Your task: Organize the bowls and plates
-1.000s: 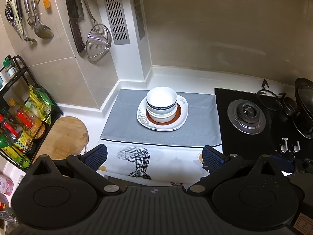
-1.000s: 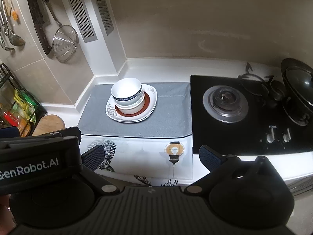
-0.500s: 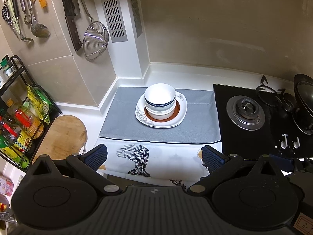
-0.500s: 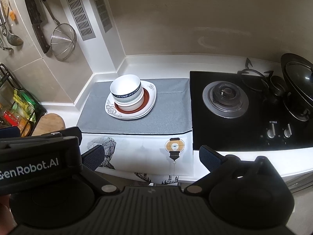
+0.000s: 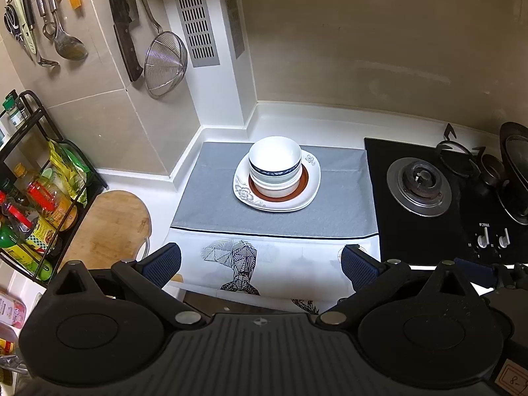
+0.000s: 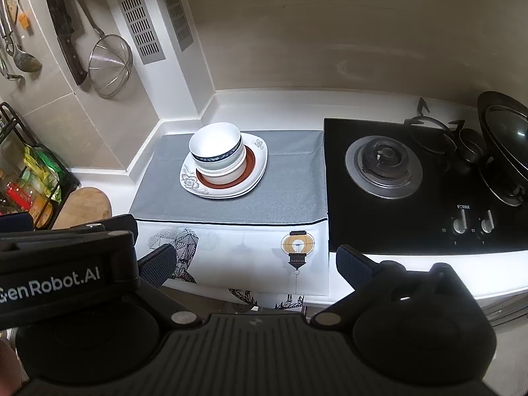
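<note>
- The left claw (image 5: 260, 260) hangs above the front edge of the worktop (image 5: 330, 122), its two fingers spread wide apart with nothing between them.
- The right claw (image 6: 254, 262) hangs just beside it, fingers likewise wide apart and empty.
- The dishes sit in one stack on the grey mat (image 5: 211, 204), in the corner of the worktop, well apart from both claws.
- A white plate with a flower pattern (image 5: 242, 193) forms the base. A plate with a red-brown rim (image 5: 305, 181) rests on it.
- A plain white bowl (image 5: 274, 192) stands on the red-brown plate, and a bowl with a blue band (image 5: 275, 156) nests inside it, sitting slightly toward the back left.
- Judged from this layout, the sorting appears complete or nearly so; the only step that could remain is a final check of the stack.
- If a correction is needed, approach the top bowl from directly above and close one finger inside the rim, one outside.
- Grip the rim lightly; glazed ware is likely to slip under a skewed pinch.
- Hold the lower bowl steady with the other claw, otherwise the nested pair may lift together.
- Keep any motion away from the stove (image 5: 419, 184) on the right.
</note>
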A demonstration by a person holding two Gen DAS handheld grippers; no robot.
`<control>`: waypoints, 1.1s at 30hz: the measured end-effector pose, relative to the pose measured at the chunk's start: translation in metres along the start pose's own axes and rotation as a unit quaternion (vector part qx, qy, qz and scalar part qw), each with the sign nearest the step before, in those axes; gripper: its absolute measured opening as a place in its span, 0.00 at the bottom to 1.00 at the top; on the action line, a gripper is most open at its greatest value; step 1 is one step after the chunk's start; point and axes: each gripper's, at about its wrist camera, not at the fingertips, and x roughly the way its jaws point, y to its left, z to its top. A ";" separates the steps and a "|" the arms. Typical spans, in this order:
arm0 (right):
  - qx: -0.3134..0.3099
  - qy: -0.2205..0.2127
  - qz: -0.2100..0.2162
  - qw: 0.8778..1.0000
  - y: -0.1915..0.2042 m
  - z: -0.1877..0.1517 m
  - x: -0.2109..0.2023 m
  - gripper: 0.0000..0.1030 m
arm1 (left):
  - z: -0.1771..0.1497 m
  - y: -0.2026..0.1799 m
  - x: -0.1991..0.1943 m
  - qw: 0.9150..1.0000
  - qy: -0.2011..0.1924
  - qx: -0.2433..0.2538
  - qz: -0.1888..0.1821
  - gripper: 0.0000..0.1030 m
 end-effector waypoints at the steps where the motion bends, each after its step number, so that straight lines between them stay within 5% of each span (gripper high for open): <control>1: 0.000 0.001 0.001 1.000 0.001 0.000 0.000 1.00 | 0.000 0.000 0.000 1.000 -0.003 0.000 0.001 1.00; 33: -0.004 0.006 0.000 1.000 0.005 0.002 0.009 1.00 | 0.001 0.004 0.008 1.000 0.003 -0.001 0.003 1.00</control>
